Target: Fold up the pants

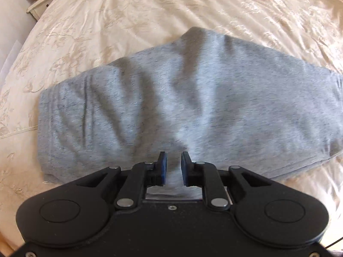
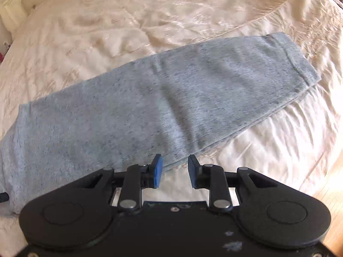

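Both claws, left claw (image 1: 173, 168) and right claw (image 2: 174, 171), hang slightly parted and empty over soft, light grey sweatpants (image 2: 150, 98); pinch stacked hem edges.

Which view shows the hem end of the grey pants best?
The right wrist view: the pants stretch along the bed cover, with the stitched hem in full sight. The left wrist view shows a wider, creased part, no clear hem.

Pants (image 2: 150, 98) cut off at left edge, motion-blurred.
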Motion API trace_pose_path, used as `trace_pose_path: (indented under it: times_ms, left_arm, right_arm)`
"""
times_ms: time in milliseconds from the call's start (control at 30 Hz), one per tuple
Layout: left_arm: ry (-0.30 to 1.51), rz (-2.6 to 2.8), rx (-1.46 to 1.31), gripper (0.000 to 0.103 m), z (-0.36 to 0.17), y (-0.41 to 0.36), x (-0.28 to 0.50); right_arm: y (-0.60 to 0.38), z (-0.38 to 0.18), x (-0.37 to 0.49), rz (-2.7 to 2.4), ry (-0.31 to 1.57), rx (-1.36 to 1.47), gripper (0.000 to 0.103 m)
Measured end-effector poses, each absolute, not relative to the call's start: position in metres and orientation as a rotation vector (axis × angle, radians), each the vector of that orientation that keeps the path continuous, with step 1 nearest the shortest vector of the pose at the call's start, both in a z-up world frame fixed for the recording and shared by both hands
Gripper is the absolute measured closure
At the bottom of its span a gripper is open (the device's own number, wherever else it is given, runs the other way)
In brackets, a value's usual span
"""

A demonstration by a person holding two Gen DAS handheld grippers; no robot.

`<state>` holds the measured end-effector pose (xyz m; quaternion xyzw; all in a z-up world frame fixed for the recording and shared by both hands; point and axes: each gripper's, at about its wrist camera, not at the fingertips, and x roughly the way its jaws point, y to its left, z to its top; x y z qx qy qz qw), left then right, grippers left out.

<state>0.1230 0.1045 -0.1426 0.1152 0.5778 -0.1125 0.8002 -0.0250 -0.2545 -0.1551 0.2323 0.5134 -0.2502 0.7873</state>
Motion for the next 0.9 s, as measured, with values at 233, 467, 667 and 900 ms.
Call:
trace_pose_path:
  times_ms: [233,467,667,900]
  left_arm:
    - [1.273,-0.344,0.243,0.078,-0.154,-0.012,0.113]
    - [1.392,-0.29,0.243,0.077,-0.198,-0.081,0.084]
    - [1.321,-0.204,0.31,0.077,-0.2,-0.089,0.057]
    - [1.334,-0.127,0.329,0.084,-0.207,-0.103,0.056]
  right_arm:
    - [-0.321,-0.156,-0.005,-0.515,1.082,0.426,0.075]
    - [-0.378,-0.201,0.004,-0.425,1.269,0.354,0.075]
    - [-0.402,-0.209,-0.033,-0.286,1.308,0.367,0.075]
    - [-0.467,-0.157,-0.058,-0.337,1.07,0.477,0.067]
